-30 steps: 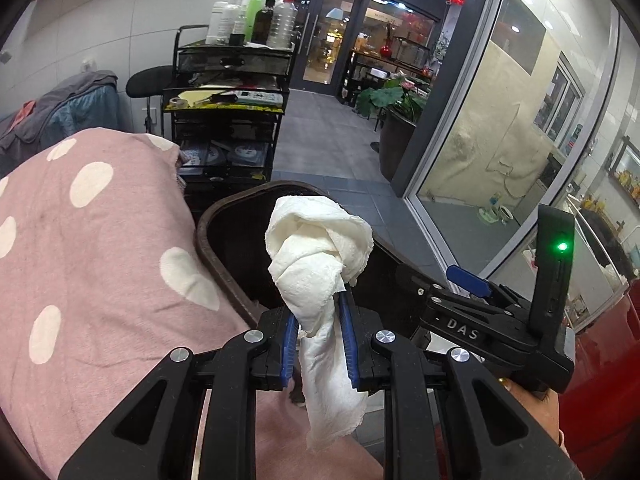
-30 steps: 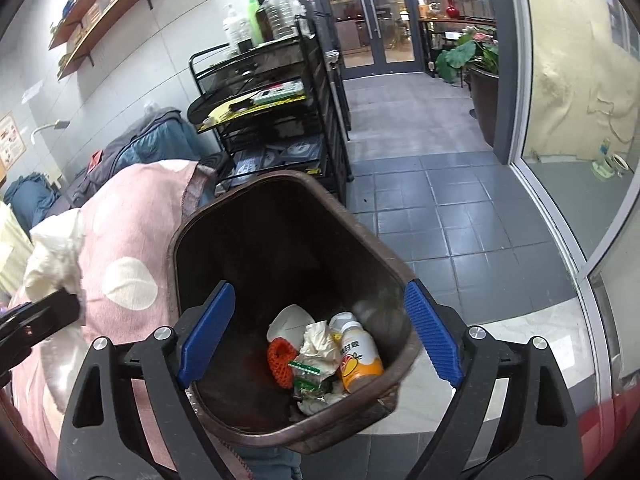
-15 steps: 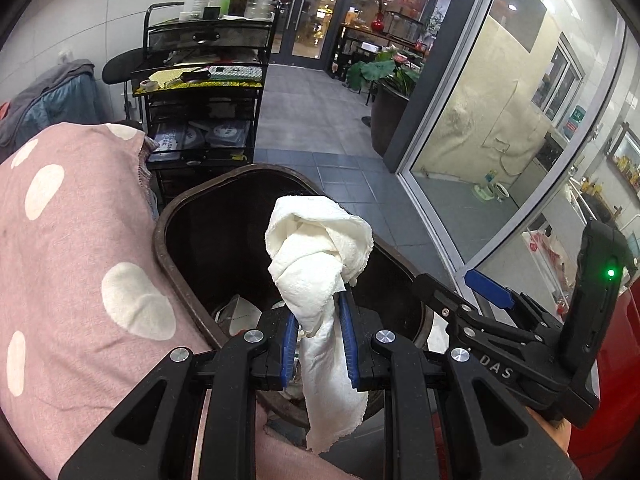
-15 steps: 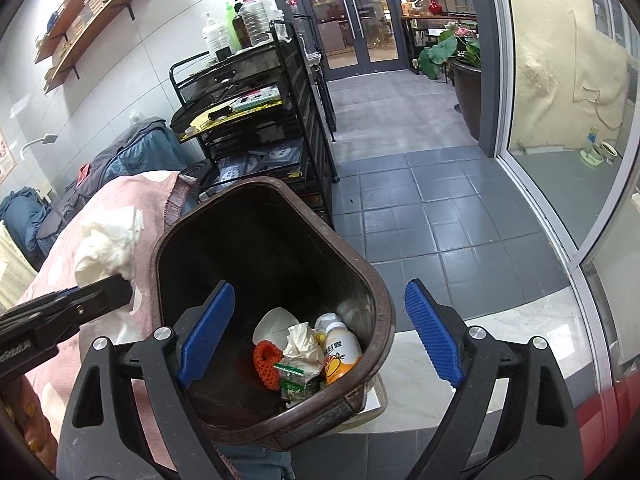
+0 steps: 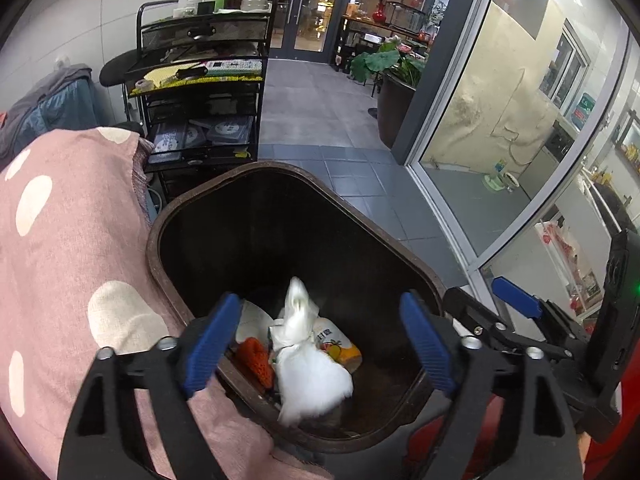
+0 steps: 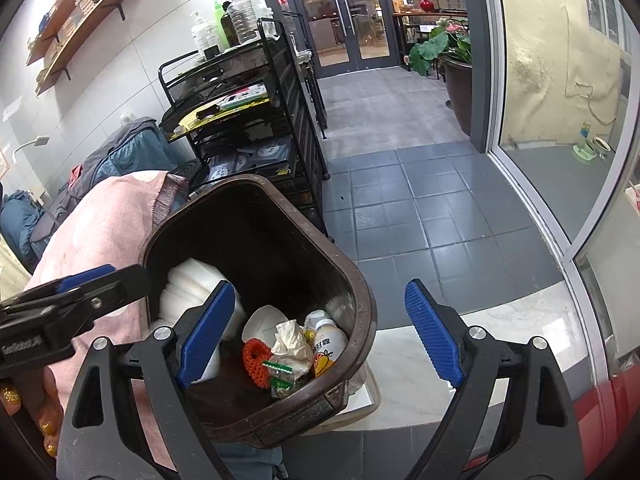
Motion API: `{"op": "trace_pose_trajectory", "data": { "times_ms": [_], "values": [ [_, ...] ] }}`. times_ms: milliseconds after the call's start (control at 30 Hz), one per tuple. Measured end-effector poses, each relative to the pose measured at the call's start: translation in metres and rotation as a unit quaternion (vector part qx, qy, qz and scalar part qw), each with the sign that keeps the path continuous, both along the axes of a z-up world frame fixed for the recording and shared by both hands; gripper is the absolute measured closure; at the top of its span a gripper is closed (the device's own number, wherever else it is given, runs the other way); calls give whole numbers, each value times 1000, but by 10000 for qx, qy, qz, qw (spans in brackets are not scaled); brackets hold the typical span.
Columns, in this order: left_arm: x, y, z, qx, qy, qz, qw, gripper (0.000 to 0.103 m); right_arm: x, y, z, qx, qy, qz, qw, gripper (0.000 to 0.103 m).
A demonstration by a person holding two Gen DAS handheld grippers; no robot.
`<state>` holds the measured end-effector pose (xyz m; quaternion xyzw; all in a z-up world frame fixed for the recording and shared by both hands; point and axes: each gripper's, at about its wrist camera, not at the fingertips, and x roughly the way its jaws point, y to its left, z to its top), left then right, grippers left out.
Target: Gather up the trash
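Observation:
A dark brown trash bin (image 5: 208, 204) stands below both grippers; it also shows in the right wrist view (image 6: 360, 296). My left gripper (image 5: 320, 344) is open above the bin's near rim. A white crumpled paper towel (image 5: 308, 372) is blurred in mid-fall inside the bin, free of the fingers; it also shows in the right wrist view (image 6: 188, 284). On the bin floor lie an orange mesh piece (image 6: 256, 360), a small drink bottle (image 6: 328, 344) and crumpled paper (image 6: 290, 338). My right gripper (image 6: 320, 336) is open and empty over the bin.
A pink polka-dot cloth (image 5: 60, 260) lies left of the bin. A black wire cart (image 5: 200, 92) with bottles stands behind. Grey tiled floor (image 6: 400, 208) runs to glass doors. A glass wall (image 5: 500, 120) and a potted plant (image 6: 452, 64) are on the right.
My left gripper moved over the bin and opened, letting go of the paper towel, which now drops into the bin. The right gripper stays open.

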<state>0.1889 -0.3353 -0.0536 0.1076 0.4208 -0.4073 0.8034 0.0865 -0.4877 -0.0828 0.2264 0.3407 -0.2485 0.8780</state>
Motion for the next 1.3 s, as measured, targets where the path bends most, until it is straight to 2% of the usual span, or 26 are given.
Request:
{"op": "trace_pose_trajectory", "data": {
  "times_ms": [67, 233, 500, 733, 900, 1000, 1133, 1300],
  "values": [
    [0, 1, 0, 84, -117, 33, 9999, 11, -2, -2, 0, -4, 5, -43, 10000, 17],
    [-2, 8, 7, 19, -338, 142, 9993, 10, -4, -6, -2, -5, 33, -123, 9999, 15],
    [-22, 40, 39, -408, -1013, 385, 9933, 6, -4, -3, 4, -64, -63, -151, 9998, 11],
    [-37, 83, 68, -805, -1487, 724, 9829, 6, 1, 17, 19, -202, -265, 17, 9994, 11],
    [-43, 117, 80, -999, -1670, 1014, 9756, 6, 7, 49, 39, -488, -468, 220, 9975, 10],
    [-45, 141, 86, -1136, -1742, 1250, 9701, 6, 9, 73, 53, -764, -608, 388, 9945, 6],
    [-52, 172, 89, -1130, -2049, 1627, 9585, 6, 12, 111, 73, -1110, -878, 736, 9872, 6],
    [-60, 207, 89, -1154, -2236, 2006, 9468, 6, 14, 159, 85, -1424, -1154, 1220, 9755, 6]
  ]
}}
